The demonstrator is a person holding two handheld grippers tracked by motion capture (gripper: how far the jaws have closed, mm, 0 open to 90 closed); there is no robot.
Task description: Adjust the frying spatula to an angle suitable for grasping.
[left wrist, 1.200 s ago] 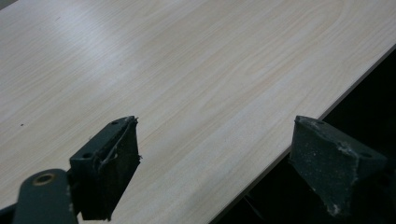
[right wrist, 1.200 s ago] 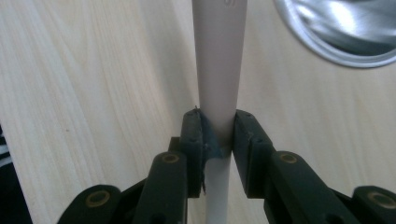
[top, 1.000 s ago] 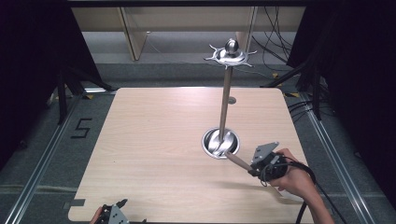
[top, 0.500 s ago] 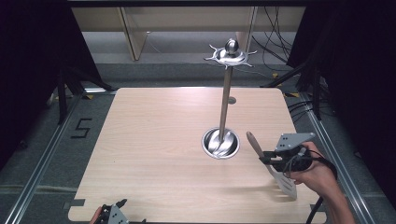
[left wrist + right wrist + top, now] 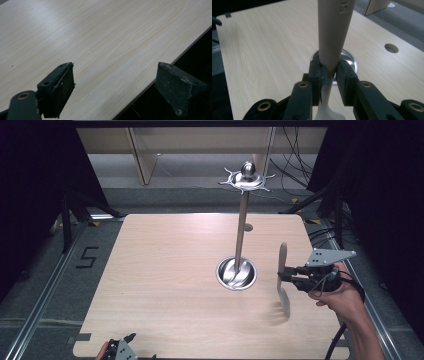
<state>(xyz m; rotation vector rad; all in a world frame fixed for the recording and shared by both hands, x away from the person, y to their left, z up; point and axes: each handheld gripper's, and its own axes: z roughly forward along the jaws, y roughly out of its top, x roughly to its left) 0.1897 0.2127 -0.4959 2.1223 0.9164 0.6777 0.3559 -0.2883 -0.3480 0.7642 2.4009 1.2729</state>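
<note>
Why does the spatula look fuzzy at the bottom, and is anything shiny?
High view: the spatula blade is smeared and blurry, while the round metal base of the stand glints with glare. Right gripper view: the handle sits so close it looks soft; the table shows faint sheen.

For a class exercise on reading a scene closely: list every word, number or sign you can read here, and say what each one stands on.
"5": black numeral on the grey floor left of the table.
"SU": raised letters on the utensil handle in the right gripper, cut off by the picture's top edge, so the word is incomplete.
</note>
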